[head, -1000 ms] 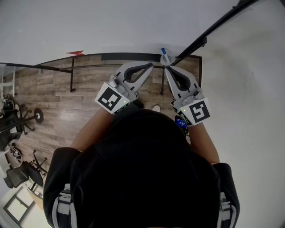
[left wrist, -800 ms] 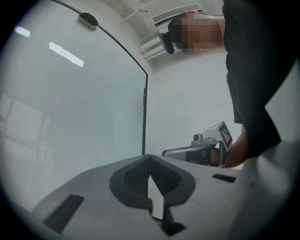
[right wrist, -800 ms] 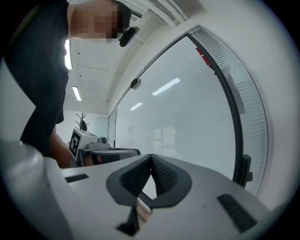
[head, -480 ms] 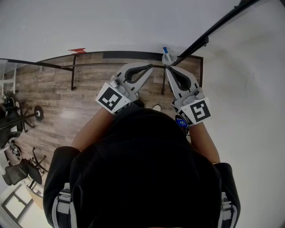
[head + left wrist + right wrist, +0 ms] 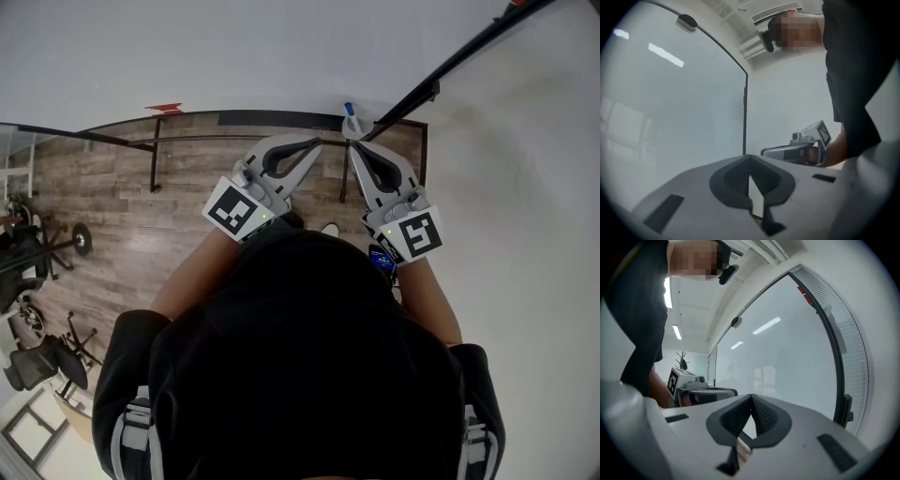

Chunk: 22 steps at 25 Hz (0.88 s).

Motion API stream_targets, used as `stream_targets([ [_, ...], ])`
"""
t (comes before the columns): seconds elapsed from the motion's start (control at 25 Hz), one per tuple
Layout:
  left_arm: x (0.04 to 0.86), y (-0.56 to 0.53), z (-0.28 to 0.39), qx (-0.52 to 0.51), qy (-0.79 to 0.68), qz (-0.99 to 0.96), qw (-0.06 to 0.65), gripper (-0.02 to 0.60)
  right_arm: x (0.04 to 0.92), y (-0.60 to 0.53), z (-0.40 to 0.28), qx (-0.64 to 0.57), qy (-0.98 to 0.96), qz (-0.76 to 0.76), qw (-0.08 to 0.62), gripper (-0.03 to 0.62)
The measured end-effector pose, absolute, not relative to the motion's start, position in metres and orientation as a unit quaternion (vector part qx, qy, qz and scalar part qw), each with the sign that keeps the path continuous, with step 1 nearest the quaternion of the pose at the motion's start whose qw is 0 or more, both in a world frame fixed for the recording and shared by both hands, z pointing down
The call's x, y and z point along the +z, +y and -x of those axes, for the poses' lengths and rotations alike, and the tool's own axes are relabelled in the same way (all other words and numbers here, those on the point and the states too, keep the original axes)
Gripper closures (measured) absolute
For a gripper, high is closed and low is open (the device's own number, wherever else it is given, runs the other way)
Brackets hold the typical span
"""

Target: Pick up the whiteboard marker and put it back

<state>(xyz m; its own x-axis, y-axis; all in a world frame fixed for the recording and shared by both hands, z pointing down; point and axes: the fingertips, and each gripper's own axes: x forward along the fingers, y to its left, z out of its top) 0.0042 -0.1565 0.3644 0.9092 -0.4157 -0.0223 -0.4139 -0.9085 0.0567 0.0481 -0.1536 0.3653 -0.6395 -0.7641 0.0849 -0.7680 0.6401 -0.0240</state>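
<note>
Whiteboard marker (image 5: pixel 349 112): one, blue-capped, at the lower edge of the whiteboard (image 5: pixel 187 56), just beyond your right gripper (image 5: pixel 351 143). Both grippers, right and left gripper (image 5: pixel 318 140), are clenched on nothing, tips near each other, above the wood floor (image 5: pixel 122 244).

Whiteboard marker (image 5: pixel 350 112): only the blue cap and a sliver of pale barrel show, too small for detail. Can't tell whether it touches the tips of my right gripper (image 5: pixel 351 142). My own head and shoulders hide both forearms past the wrists. Whiteboard frame (image 5: pixel 450 63) runs off the top right edge. Office chair (image 5: pixel 37 364) is cut by the left edge.
</note>
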Motion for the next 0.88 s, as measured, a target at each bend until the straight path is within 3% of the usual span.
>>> stream_targets([
  [0.88,0.355,-0.164,-0.008,-0.03,-0.22,-0.975,0.02,0.578,0.367,-0.16,-0.052,0.033,-0.904,-0.424,0.035,0.594],
])
